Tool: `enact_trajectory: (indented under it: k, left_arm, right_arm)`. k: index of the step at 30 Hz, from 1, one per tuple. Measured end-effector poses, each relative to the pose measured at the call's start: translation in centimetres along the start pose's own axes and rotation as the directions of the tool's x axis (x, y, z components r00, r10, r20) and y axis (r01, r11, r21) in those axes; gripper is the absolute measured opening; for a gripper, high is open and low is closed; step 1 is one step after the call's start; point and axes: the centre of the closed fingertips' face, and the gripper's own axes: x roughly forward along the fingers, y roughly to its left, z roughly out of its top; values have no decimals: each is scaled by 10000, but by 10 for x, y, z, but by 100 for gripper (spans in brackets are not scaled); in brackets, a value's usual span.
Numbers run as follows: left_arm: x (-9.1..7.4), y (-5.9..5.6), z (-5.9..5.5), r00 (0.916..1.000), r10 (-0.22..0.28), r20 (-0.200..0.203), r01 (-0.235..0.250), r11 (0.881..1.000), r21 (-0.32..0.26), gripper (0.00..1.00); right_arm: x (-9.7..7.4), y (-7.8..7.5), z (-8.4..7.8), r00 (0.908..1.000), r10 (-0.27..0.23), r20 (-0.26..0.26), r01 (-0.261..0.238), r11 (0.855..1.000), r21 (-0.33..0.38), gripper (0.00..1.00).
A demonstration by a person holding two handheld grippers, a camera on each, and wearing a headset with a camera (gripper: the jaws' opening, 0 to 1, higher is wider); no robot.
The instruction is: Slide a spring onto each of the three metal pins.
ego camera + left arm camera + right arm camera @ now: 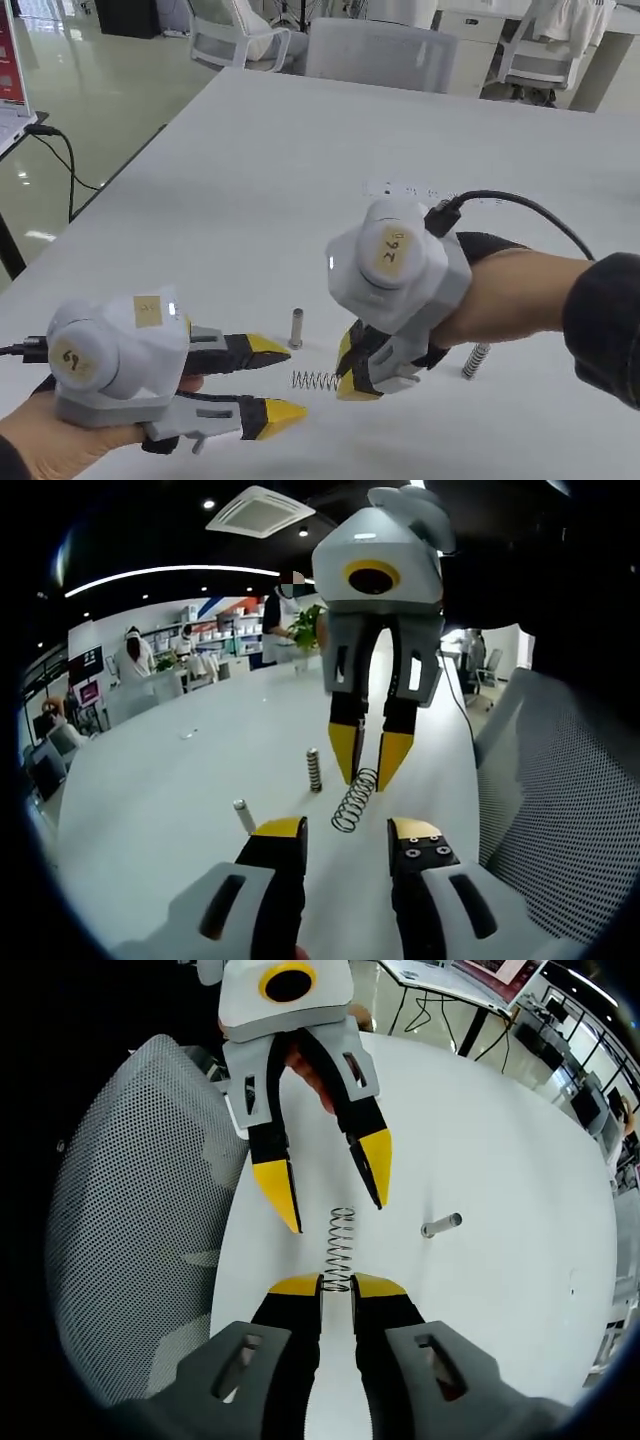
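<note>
Pinching one end of a loose spring (313, 380), the right hand-held gripper (350, 377) keeps it lying on a broad white counter (300, 170). The left hand-held gripper (280, 378) faces it, jaws apart. A bare pin (296, 328) stands near the spring, and a spring-covered pin (476, 360) stands to its right. Office chairs (380, 50) and a glossy floor (100, 90) lie beyond the counter.

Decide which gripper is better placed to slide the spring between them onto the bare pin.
Right: the right gripper pinches one end of the spring, with the bare pin nearby; the left gripper is open, holding nothing.
</note>
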Motion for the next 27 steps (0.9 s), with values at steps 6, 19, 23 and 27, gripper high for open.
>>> enact_trajectory:
  k: [6, 19, 23, 27]
  left_arm:
    - [5, -7, 4, 9995, -309, 46, 308, 9994, 171, 24]
    - [11, -18, 7, 9969, -792, -18, 792, 9959, 439, 14]
    - [12, -21, 8, 9958, -910, -17, 910, 9946, 499, 10]
    - [13, -23, 7, 9953, -965, -74, 968, 9938, 543, 10]
  right_arm:
    - [-2, 6, -2, 9998, 153, -83, -154, 9998, -123, 13]
    - [-8, 13, -4, 9993, 323, -165, -331, 9982, -503, 13]
    - [-8, 16, -5, 9989, 410, -231, -424, 9969, -663, 13]
    - [-8, 17, -6, 9986, 450, -260, -467, 9965, -687, 13]
